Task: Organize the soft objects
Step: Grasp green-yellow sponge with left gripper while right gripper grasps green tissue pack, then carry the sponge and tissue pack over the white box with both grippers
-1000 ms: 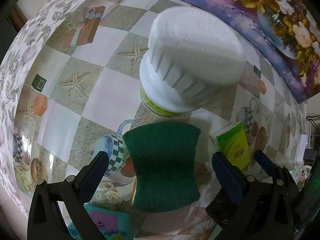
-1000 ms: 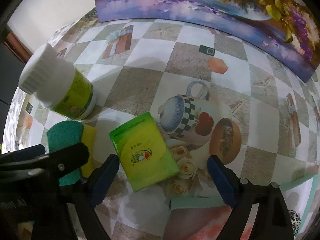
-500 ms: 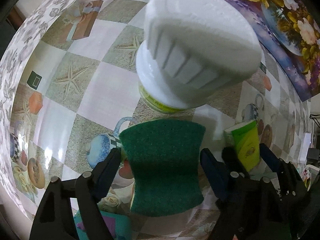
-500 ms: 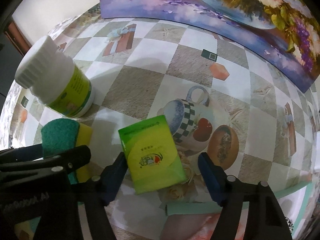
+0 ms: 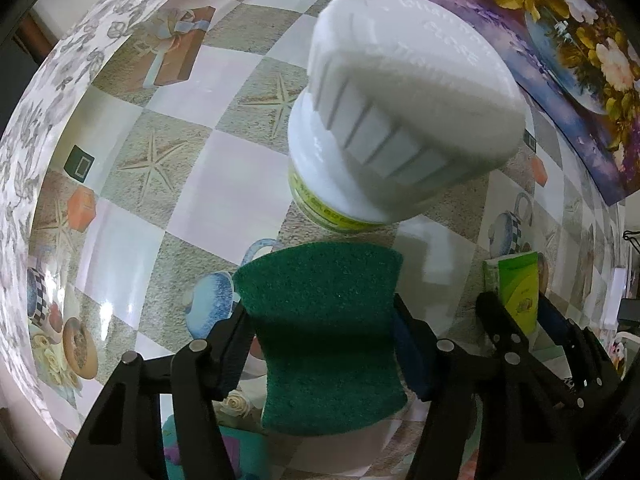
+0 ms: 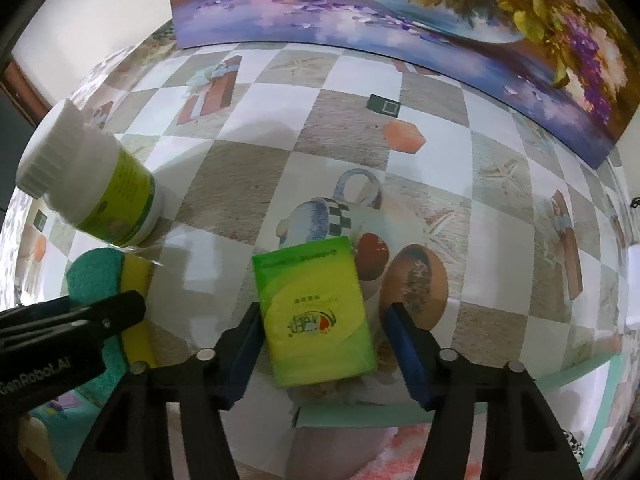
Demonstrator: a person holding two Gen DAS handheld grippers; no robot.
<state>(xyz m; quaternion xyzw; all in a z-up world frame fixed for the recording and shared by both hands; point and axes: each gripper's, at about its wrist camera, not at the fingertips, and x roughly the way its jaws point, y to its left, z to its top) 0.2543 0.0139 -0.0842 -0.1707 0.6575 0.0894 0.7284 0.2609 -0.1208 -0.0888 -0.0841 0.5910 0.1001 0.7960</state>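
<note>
The task is judged to be at its opening stage; nothing is seen sorted or set aside yet, and both soft things are seen low over or on the patterned tabletop (image 6: 280, 152), lifted clear by neither hand.

The left hand-held gripper (image 5: 320, 354) is pointed down over the green-topped scouring sponge (image 5: 324, 336); its jaws have just been closing, and the sponge is seen between them, with both blue pads drawn in against its pinched waist; a grip is judged to be made or all but made, though firm pressure cannot be confirmed.

The right hand-held gripper (image 6: 320, 340) is held over the green tissue packet (image 6: 316, 316); its jaws have likewise just been closing with the packet between them; the near-left pad is seen at the packet's edge, while a gap is seen beside the other pad, so the packet is not yet judged clamped.

A white-capped plastic bottle (image 5: 400, 120) is stood just beyond the left hand-held gripper, almost touching the sponge's far edge; being rigid, it is presumed to be left alone.

Left to be done: both grips completed, both things lifted, carried and set down together; no destination is shown.
</note>
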